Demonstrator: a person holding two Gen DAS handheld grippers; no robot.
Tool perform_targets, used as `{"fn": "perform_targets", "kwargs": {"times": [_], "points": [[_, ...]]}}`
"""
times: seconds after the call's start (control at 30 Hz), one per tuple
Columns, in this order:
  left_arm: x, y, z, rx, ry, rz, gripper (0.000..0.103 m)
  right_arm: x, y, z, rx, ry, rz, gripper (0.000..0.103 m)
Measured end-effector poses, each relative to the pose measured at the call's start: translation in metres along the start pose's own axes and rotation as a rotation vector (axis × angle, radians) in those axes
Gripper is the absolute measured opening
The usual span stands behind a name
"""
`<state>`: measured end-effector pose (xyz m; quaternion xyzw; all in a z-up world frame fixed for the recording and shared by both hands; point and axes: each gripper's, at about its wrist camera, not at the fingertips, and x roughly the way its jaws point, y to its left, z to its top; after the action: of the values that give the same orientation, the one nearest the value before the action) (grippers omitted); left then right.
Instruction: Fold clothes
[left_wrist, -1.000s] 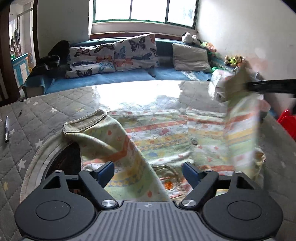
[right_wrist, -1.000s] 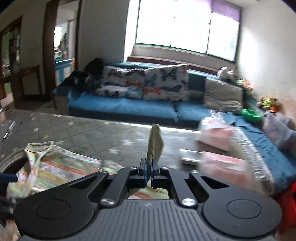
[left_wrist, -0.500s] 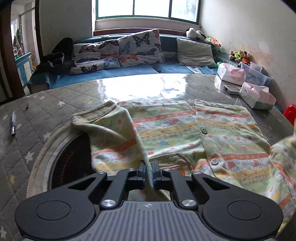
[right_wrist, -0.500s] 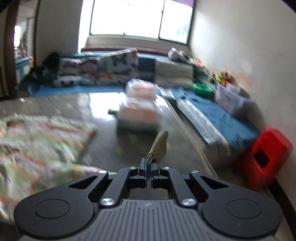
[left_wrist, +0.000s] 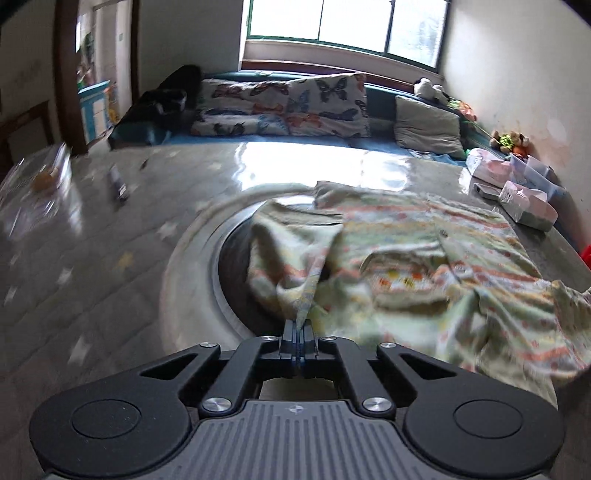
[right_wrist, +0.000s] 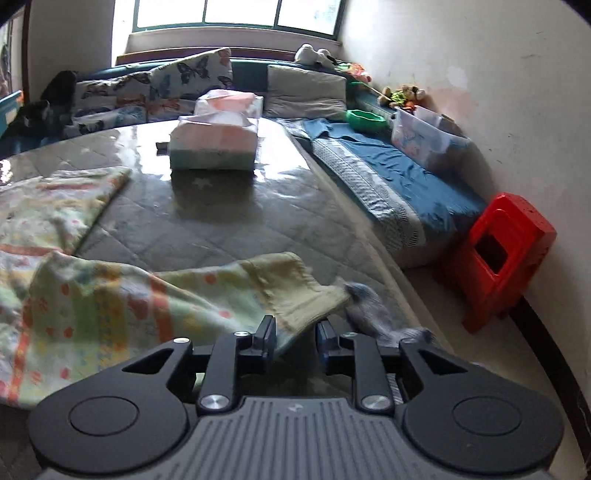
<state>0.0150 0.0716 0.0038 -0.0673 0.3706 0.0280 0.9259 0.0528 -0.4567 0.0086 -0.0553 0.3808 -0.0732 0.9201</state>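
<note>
Spreading the shirt flat — before any fold
The left tongs (left_wrist: 297, 326) pinched the patterned shirt (left_wrist: 424, 266) on the counter (left_wrist: 110, 258); the right tongs (right_wrist: 296, 334) had just parted, cuff lying loose between — next, smooth it out.

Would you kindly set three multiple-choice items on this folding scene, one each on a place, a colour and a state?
1. Where does the pink-and-white tissue box stand?
A on the quilted grey table cover
B on the floor
C on the sofa

2. What colour is the plastic stool by the wall?
A green
B red
C white

3. How does the left gripper stand?
A wide open
B shut on the pastel striped floral garment
C shut on nothing

Answers: 1 A, it rests on the quilting beyond the garment; 2 B, plainly red; 3 B, cloth rises from between its closed fingers.
</note>
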Motion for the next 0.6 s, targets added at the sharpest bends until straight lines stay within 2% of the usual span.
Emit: {"fn": "perform_targets", "kwargs": {"times": [0.07,0.13,0.2,0.37,0.47,0.5,0.53,0.57,0.6], "points": [[-0.007,0.005,-0.01,-0.02,0.012,-0.001,0.002,-0.008,-0.006,0.0,0.021,-0.022,-0.017,0.029],[-0.012,0.009,-0.019,-0.035,0.024,0.001,0.002,-0.015,-0.011,0.0,0.04,-0.045,-0.029,0.029],[-0.018,0.01,-0.026,-0.045,0.032,0.005,0.001,-0.015,-0.007,0.003,0.036,-0.057,0.001,0.03],[-0.026,0.011,-0.03,-0.059,0.049,0.004,0.003,0.015,0.023,0.011,-0.002,-0.004,0.11,0.032],[-0.031,0.016,-0.029,-0.064,0.053,0.014,0.01,0.033,0.031,0.016,0.0,-0.004,0.117,0.035],[-0.034,0.017,-0.027,-0.055,0.043,0.023,0.013,0.038,0.031,0.018,0.005,-0.007,0.114,0.035],[-0.037,0.017,-0.025,-0.047,0.034,0.032,0.023,0.041,0.029,0.02,0.017,-0.006,0.116,0.036],[-0.04,0.018,-0.023,-0.039,0.024,0.04,0.039,0.044,0.028,0.022,0.028,-0.005,0.117,0.036],[-0.042,0.018,-0.021,-0.03,0.014,0.049,0.045,0.047,0.026,0.024,0.034,-0.006,0.115,0.037]]}}
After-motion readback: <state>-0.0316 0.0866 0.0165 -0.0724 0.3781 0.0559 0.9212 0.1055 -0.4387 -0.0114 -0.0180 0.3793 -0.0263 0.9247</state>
